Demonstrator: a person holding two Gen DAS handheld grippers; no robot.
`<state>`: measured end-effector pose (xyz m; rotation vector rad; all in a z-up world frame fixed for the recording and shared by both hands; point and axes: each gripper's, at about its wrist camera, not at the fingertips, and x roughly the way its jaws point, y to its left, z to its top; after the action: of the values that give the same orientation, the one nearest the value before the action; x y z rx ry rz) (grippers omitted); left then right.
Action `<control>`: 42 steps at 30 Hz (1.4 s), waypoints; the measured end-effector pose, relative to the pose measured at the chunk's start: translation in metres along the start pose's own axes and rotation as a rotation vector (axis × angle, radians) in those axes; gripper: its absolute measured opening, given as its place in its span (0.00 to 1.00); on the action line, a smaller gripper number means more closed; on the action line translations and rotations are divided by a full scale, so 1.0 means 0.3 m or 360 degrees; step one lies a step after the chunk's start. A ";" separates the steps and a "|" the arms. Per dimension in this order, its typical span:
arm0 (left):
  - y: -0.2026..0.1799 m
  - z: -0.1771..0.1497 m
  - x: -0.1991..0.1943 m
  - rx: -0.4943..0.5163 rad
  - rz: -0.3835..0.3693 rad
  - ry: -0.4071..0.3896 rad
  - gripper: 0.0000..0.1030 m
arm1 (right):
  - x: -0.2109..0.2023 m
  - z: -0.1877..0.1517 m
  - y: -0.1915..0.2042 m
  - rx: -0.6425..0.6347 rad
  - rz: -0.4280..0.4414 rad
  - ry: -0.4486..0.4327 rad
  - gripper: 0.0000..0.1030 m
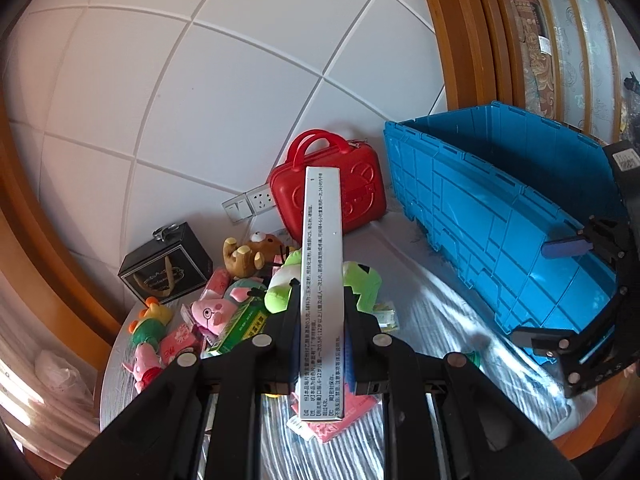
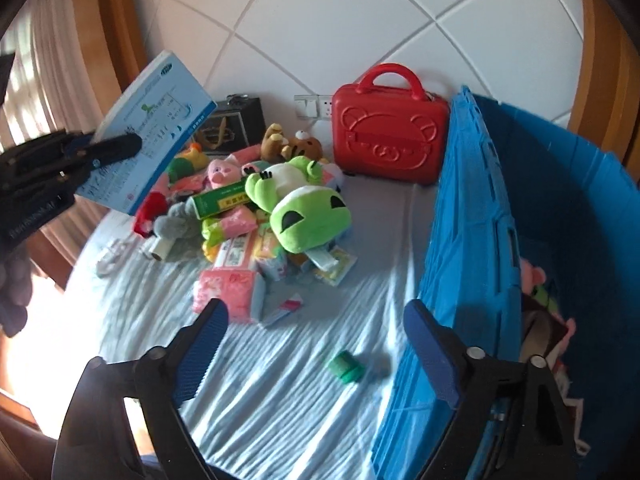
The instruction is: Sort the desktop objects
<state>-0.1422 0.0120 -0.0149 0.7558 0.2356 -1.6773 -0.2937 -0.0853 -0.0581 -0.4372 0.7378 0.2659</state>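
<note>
Left wrist view: a flat medicine box (image 1: pixel 323 280) is pinched on its narrow edges by the left gripper (image 1: pixel 322 308), held above the toy pile.

Carry it level over the blue crate (image 1: pixel 500 216) wall before letting go, clear of the green frog plush (image 2: pixel 304 208). The right gripper (image 2: pixel 316 344) stands wide apart and empty beside the crate; a small green cap (image 2: pixel 345 366) lies just ahead on the cloth.
</note>
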 end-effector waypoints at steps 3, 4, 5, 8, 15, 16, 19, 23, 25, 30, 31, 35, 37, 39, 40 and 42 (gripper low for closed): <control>0.053 -0.049 -0.010 0.0002 0.0011 0.0021 0.16 | 0.060 -0.014 0.058 -0.0011 0.0031 0.0039 1.00; 0.071 -0.064 -0.011 0.0004 0.0012 0.0029 0.16 | 0.087 -0.026 0.075 0.0004 0.0009 0.0062 1.00; 0.093 -0.082 -0.012 0.0000 0.0012 0.0039 0.16 | 0.122 -0.044 0.094 0.0002 0.0000 0.0089 1.00; 0.150 -0.128 -0.002 -0.0008 0.0005 0.0075 0.16 | 0.241 -0.120 0.117 0.0035 -0.0044 0.0199 1.00; 0.235 -0.204 0.042 0.0036 -0.0030 0.0158 0.16 | 0.510 -0.335 0.086 0.0164 -0.0380 0.0360 0.99; 0.243 -0.214 0.049 0.0044 -0.0035 0.0169 0.16 | 0.544 -0.349 0.085 0.0197 -0.0337 0.0375 0.99; 0.269 -0.238 0.066 0.0054 -0.0050 0.0192 0.16 | 0.632 -0.386 0.088 0.0192 -0.0510 0.0451 0.99; 0.306 -0.274 0.091 0.0047 -0.0062 0.0227 0.16 | 0.705 -0.432 0.000 0.0442 -0.0600 0.0506 0.99; 0.322 -0.295 0.107 0.0046 -0.0068 0.0253 0.16 | 0.731 -0.448 -0.050 0.0578 -0.0595 0.0523 0.99; 0.349 -0.322 0.136 0.0042 -0.0087 0.0286 0.16 | 0.812 -0.470 -0.117 0.0678 -0.0574 0.0598 0.63; 0.350 -0.323 0.138 0.0043 -0.0092 0.0286 0.16 | 0.814 -0.468 -0.126 0.0700 -0.0547 0.0585 0.55; 0.355 -0.315 0.139 0.0040 -0.0111 0.0266 0.16 | 0.794 -0.425 -0.115 0.0669 -0.0463 0.0552 0.49; 0.357 -0.308 0.138 0.0037 -0.0117 0.0253 0.16 | 0.769 -0.394 -0.094 0.0641 -0.0403 0.0528 0.49; 0.357 -0.301 0.137 0.0029 -0.0121 0.0238 0.16 | 0.734 -0.358 -0.075 0.0621 -0.0363 0.0502 0.49; 0.358 -0.298 0.136 0.0023 -0.0122 0.0233 0.16 | 0.710 -0.338 -0.067 0.0612 -0.0348 0.0484 0.49; 0.355 -0.288 0.131 0.0006 -0.0124 0.0216 0.16 | 0.666 -0.302 -0.055 0.0609 -0.0317 0.0462 0.49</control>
<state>-0.0152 -0.0005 -0.0784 0.8743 0.3610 -1.7021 -0.1982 -0.1262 -0.2520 -0.1829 0.9980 -0.1301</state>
